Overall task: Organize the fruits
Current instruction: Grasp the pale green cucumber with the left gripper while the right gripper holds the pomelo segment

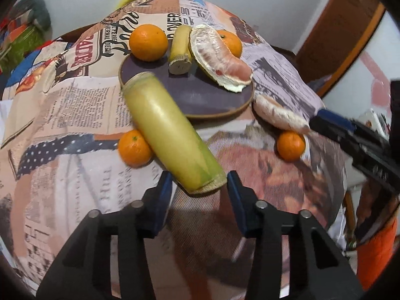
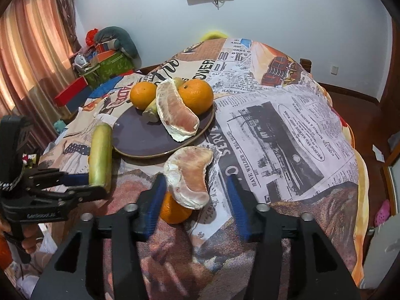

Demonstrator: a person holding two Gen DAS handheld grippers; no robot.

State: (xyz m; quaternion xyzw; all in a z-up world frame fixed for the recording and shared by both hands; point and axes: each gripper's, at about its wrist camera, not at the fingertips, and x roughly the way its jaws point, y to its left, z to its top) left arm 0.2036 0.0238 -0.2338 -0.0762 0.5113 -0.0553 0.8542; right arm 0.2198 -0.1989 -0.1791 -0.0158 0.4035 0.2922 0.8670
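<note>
A dark purple plate [image 1: 200, 97] [image 2: 140, 140] holds two oranges [image 1: 149, 42] [image 2: 196, 95], a short sugarcane piece [image 1: 180, 50] and a peeled pomelo segment [image 1: 220, 55] [image 2: 178, 115]. My left gripper [image 1: 198, 183] is open around the near end of a long yellow-green sugarcane piece [image 1: 170, 135] [image 2: 100, 155], which leans toward the plate rim. My right gripper [image 2: 196, 187] is open around a second pomelo segment [image 2: 190, 177] [image 1: 280, 115] lying over a small orange [image 2: 173, 212] [image 1: 291, 148]. Another small orange [image 1: 135, 151] lies left of the cane.
The table is covered by a newspaper-print cloth [image 2: 275, 137]. Boxes and bags [image 2: 105, 60] are piled beyond the far left edge by a curtain. The left gripper also shows at the left of the right wrist view [image 2: 82, 187].
</note>
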